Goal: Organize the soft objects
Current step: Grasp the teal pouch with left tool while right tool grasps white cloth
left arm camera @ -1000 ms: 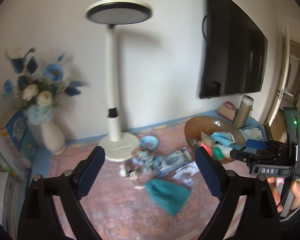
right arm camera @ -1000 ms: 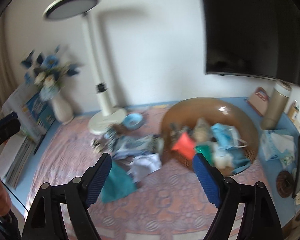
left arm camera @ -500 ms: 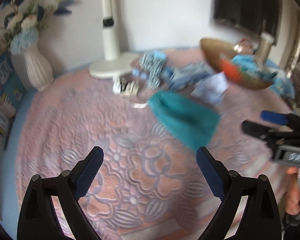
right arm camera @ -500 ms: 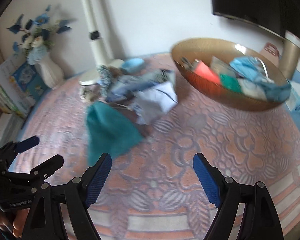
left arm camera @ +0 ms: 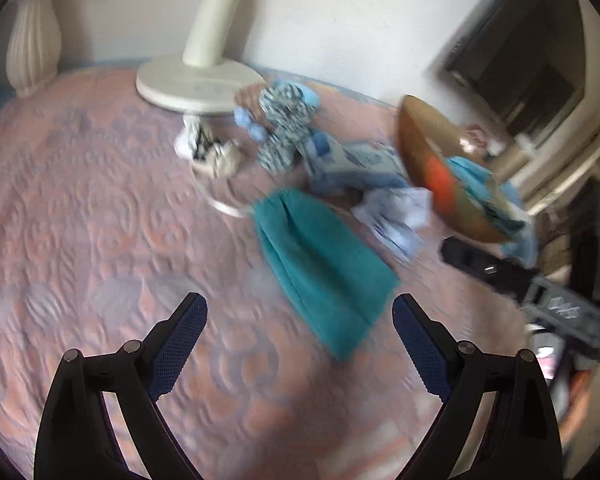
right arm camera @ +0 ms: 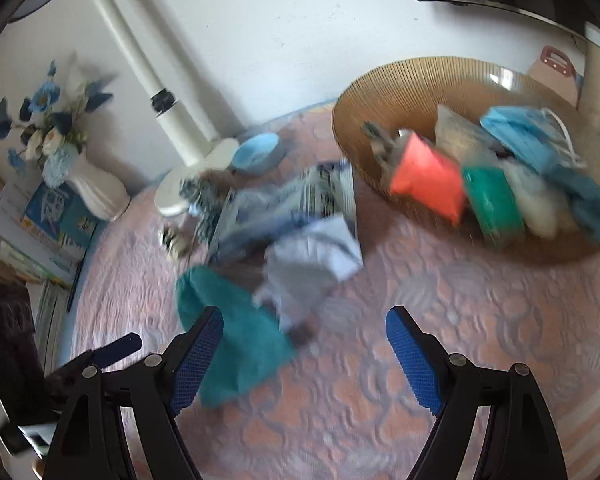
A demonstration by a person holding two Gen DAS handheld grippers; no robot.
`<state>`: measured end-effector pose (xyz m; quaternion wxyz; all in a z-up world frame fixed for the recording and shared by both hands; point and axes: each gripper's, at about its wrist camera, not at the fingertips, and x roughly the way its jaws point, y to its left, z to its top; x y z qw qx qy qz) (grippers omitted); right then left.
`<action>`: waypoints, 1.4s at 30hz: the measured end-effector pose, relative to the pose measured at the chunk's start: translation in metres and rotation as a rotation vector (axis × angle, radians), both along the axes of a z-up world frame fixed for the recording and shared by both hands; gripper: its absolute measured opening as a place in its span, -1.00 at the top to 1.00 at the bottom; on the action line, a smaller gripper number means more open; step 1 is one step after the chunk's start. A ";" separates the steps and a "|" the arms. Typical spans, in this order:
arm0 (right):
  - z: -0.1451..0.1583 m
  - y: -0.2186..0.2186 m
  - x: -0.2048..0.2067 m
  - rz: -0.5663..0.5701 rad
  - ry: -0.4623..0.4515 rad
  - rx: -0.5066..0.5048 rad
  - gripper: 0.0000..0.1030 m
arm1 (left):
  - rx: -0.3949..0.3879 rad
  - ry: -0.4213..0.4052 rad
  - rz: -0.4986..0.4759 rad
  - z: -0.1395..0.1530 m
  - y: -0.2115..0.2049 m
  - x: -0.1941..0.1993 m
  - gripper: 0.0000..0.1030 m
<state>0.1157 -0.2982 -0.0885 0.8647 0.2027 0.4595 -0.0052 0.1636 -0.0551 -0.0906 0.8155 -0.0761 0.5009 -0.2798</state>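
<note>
Pink quilt [left arm camera: 100,220] cluttered; your left gripper [left arm camera: 298,322] and right gripper [right arm camera: 304,332] both gape empty beside teal cloth [left arm camera: 320,256] — rushing risks pinching quilt too

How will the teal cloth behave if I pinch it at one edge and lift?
The teal cloth lies flat and creased on the bedspread, so it will probably flop and hang from the pinch. It looks light, likely needing little grip. Its far end sits beside the white cloth, which may get dragged along.
</note>
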 end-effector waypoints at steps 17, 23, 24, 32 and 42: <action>-0.040 0.004 0.040 0.080 0.047 -0.160 -0.61 | 0.311 -0.107 0.037 -0.029 -0.056 0.018 -0.66; -0.045 0.003 0.053 0.104 0.021 -0.113 -0.47 | 0.331 -0.084 0.088 -0.026 -0.023 0.025 -0.65; -0.044 0.004 0.052 0.114 0.015 -0.106 -0.15 | 0.345 -0.087 0.102 -0.025 -0.019 0.026 -0.65; -0.031 0.005 0.016 0.111 -0.012 -0.068 0.02 | 0.241 -0.069 0.028 -0.013 -0.006 0.014 -0.66; -0.019 -0.017 -0.043 0.073 -0.002 -0.053 0.02 | 0.335 -0.090 0.030 -0.030 -0.066 0.016 -0.65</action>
